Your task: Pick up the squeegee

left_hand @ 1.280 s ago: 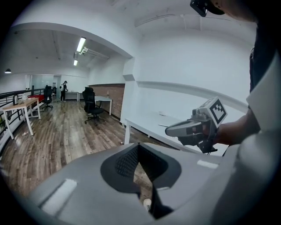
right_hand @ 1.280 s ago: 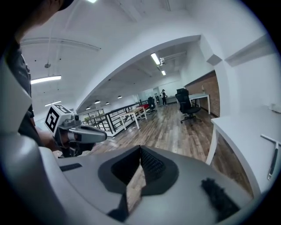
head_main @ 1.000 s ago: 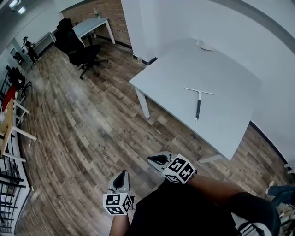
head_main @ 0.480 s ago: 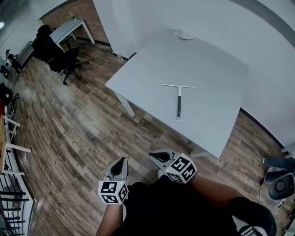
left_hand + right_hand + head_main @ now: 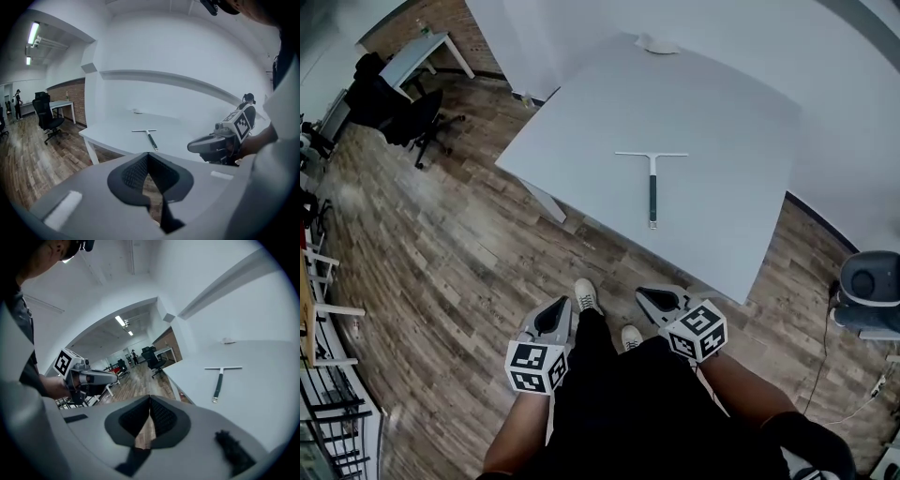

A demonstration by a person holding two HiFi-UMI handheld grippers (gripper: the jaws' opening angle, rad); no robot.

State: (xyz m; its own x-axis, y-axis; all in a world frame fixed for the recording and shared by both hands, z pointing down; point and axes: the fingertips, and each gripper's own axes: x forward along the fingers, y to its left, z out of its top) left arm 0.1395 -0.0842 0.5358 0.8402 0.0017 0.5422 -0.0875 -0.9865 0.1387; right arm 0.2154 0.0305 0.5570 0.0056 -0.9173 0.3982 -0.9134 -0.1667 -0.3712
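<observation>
Centrally, squeegee [image 5: 652, 187] on white table [image 5: 722, 122], handle tip near front edge.

The person wears black clothing [image 5: 637, 412] and white shoes [image 5: 586, 294]; the grey plastic left gripper [image 5: 562, 304] and right gripper [image 5: 645, 294] bear black-and-white marker cubes [image 5: 534, 367].

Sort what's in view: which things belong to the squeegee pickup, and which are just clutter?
Job: squeegee lying on the white table; left gripper and right gripper, both shut and empty, short of the table.
Lying about: office chair, far desk, small white object at the table's far edge.
</observation>
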